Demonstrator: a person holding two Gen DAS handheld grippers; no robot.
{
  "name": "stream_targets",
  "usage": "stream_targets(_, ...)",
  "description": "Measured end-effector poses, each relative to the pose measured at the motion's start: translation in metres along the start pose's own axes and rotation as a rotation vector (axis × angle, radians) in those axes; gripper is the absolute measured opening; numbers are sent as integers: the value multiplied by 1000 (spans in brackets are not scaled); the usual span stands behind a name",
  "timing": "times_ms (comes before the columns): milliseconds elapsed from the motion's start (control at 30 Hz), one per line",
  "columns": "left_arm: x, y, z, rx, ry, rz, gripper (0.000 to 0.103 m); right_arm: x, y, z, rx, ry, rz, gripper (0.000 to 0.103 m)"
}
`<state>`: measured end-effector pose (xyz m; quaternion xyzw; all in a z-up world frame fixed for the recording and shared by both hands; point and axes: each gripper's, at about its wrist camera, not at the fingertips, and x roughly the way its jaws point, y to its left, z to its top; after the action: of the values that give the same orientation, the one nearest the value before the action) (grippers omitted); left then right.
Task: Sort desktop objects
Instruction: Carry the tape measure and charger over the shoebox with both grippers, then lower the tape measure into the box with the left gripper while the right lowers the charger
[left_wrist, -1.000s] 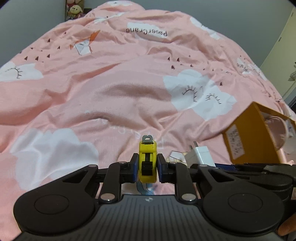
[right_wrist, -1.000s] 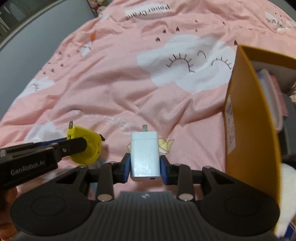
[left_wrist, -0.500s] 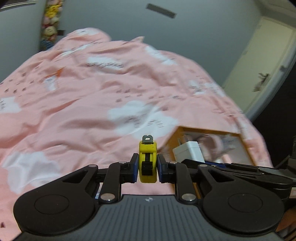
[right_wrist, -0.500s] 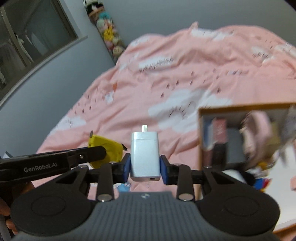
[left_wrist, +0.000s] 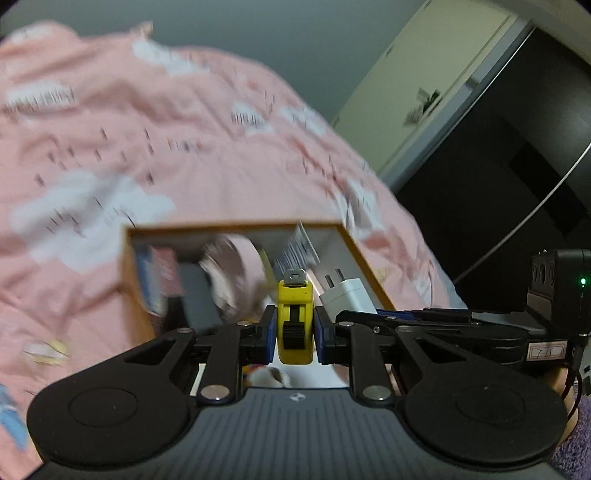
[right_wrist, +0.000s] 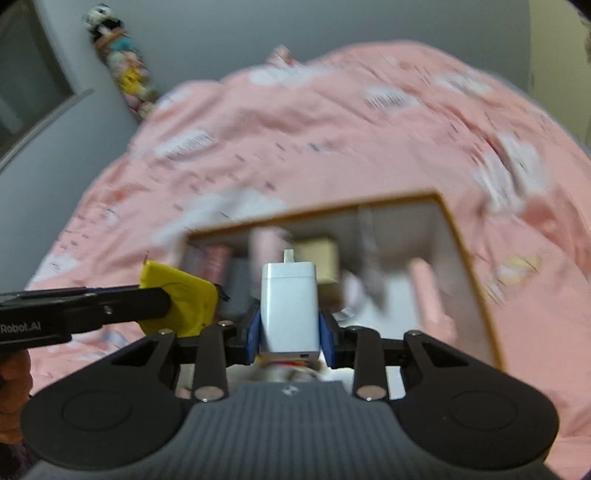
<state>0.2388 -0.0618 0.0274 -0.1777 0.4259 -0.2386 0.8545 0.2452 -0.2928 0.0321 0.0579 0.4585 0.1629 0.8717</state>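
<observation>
I'm seeing dim, flat indoor light; motion blur is smearing the pink quilt (left_wrist: 155, 155) and the box (right_wrist: 458, 236) contents, fisheye bending is curving the edges, only the grippers are staying sharp.

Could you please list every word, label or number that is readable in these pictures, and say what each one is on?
"Robot.AI": on the side of the left gripper, cut off at the picture's edge.
Handwritten white sticker on the right gripper's body: unreadable.
Label inside the box: blurred.
Dark print on the pink blanket: blurred.
</observation>
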Motion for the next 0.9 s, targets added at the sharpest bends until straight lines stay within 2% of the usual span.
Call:
stream_targets(133, 52, -3, 0, -49, 98, -17, 23, 29, -33, 2, 37, 91, 0, 35)
stream_targets(300, 101, -1, -2, -104, 171, 46, 23, 55, -48, 8, 36, 130, -18, 35)
stream_targets(400, 119, 3, -3, -124, 197, 49, 23, 60, -51, 11, 27, 128, -21, 35)
stream_targets(500, 133, -2, -8, -99, 211, 105, 23, 64, -56, 11, 30, 135, -25, 35)
stream_targets(633, 150, -4, -13, -102, 230, 130, 23, 67, -63, 10, 31, 135, -37, 34)
stream_targets(900, 163, -1, -17, -137, 256, 161, 23, 68, -63, 8, 21, 130, -45, 34)
